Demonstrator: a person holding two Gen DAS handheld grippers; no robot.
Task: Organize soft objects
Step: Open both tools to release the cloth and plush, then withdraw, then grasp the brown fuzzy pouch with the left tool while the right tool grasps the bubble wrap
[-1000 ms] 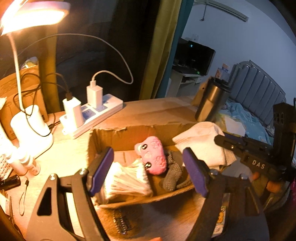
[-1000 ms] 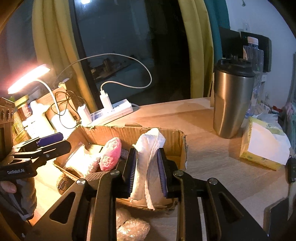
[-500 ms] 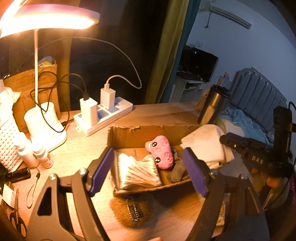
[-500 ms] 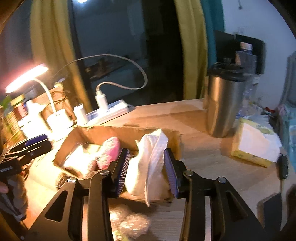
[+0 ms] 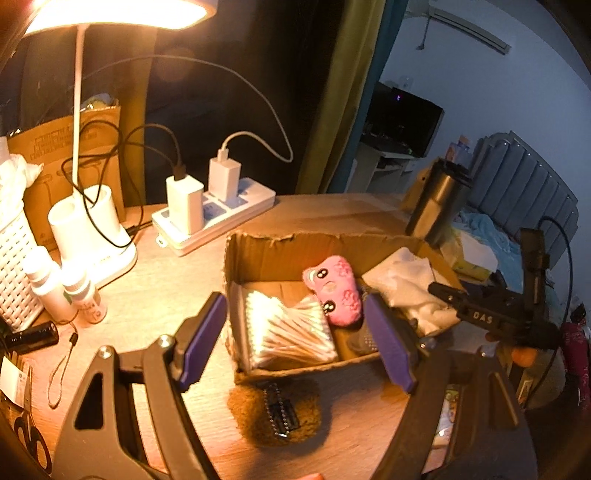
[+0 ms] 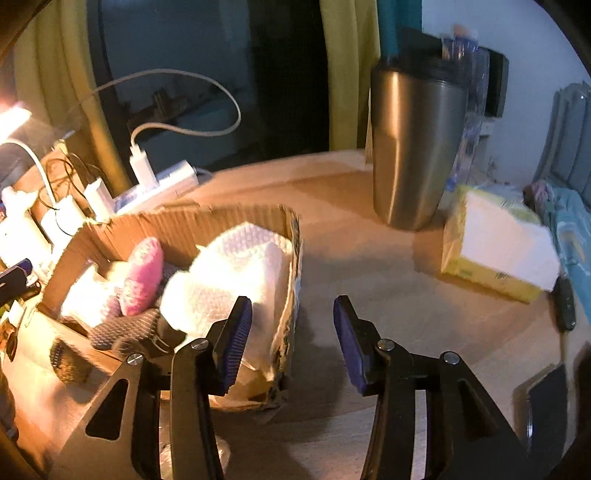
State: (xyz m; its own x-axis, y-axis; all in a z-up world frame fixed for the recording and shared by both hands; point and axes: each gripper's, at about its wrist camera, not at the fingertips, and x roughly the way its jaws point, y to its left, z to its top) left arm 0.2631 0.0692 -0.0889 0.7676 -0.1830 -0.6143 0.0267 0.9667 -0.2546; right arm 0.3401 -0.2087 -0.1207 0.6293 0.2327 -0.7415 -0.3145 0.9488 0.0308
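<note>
**White cloth sits in the box as the right tongs spread apart**

In the right wrist view, the right gripper (image 6: 291, 332) fills the lower middle of the frame. Its jaws have just been opening and now stand spread, with nothing pinched between them. The white cloth (image 6: 236, 273) lies bunched in the right end of the cardboard box (image 6: 207, 221), left of centre, just beside the left pad and free of it. A pink plush toy (image 6: 142, 273) leans further left in the box, with a grey knitted piece (image 6: 125, 332) below it. A steel tumbler (image 6: 413, 147) stands at the upper right, and a tissue pack (image 6: 495, 247) lies at the right.

In the left wrist view, the left gripper (image 5: 295, 339) hangs at the lower centre, jaws spread wide and empty, framing the near edge of the box. A bundle of cotton swabs (image 5: 288, 328) lies in the box's left end. A brown fuzzy item (image 5: 273, 413) rests on the desk (image 5: 177, 280) just in front of the box. A lit desk lamp (image 5: 110, 11) glows at the upper left, and a power strip (image 5: 218, 218) lies behind the box.
</note>
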